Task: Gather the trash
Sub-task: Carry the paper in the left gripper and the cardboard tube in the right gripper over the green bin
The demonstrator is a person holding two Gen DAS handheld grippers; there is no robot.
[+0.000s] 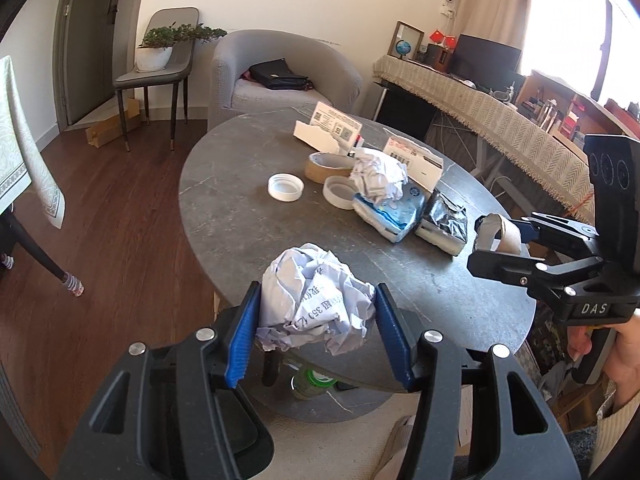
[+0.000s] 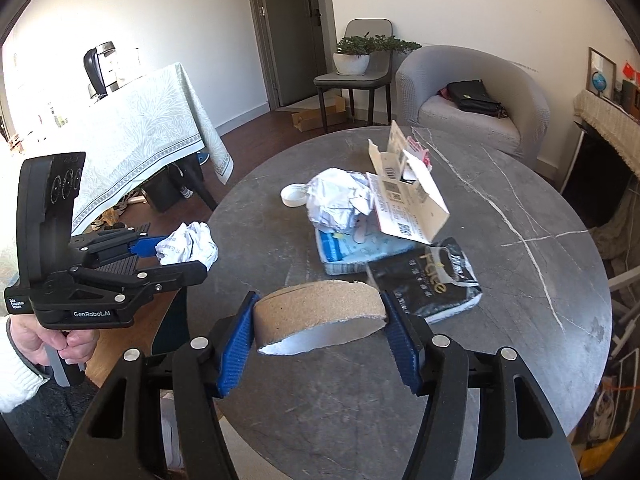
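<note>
Blue pads of the left gripper squeezing a crumpled paper ball, held up at the near edge of the round grey table. Farther right on the table: a second paper ball, a white lid, a tissue pack and a black wrapper. At the right edge, the right gripper with a cardboard ring.

Brown cardboard ring pinched between the right gripper pads, near, above the table. On the left, the left gripper clamping its paper ball. Far behind the ring: torn white box, black wrapper.
</note>
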